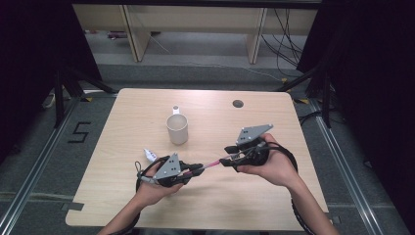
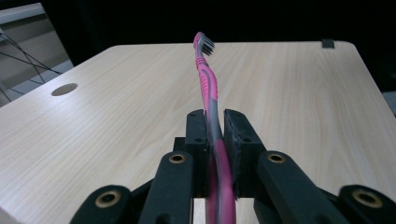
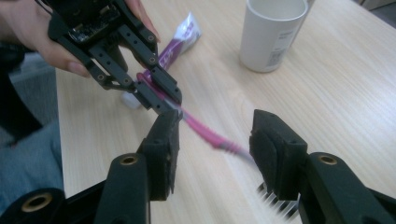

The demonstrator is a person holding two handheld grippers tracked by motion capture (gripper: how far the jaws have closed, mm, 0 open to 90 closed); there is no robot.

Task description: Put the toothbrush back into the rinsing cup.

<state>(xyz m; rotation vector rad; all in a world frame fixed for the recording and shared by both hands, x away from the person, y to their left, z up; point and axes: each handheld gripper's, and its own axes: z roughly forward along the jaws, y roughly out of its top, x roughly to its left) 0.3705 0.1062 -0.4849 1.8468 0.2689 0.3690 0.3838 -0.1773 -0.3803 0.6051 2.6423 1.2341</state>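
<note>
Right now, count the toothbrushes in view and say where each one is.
1. The pink toothbrush is clamped by its handle in the left gripper, held above the table, its bristle end between the open jaws of the right gripper.

Even, soft light falls from above on the pale table (image 1: 220, 196) in the high view — shadows under the hands are faint, and the surroundings past the table's edges sink into black. The left gripper view is sharp, with a mild sheen near the table's far left corner. The right gripper view smears — the pink toothbrush (image 3: 205, 131) streaks with motion blur, and its bristles ghost at the bottom edge.
</note>
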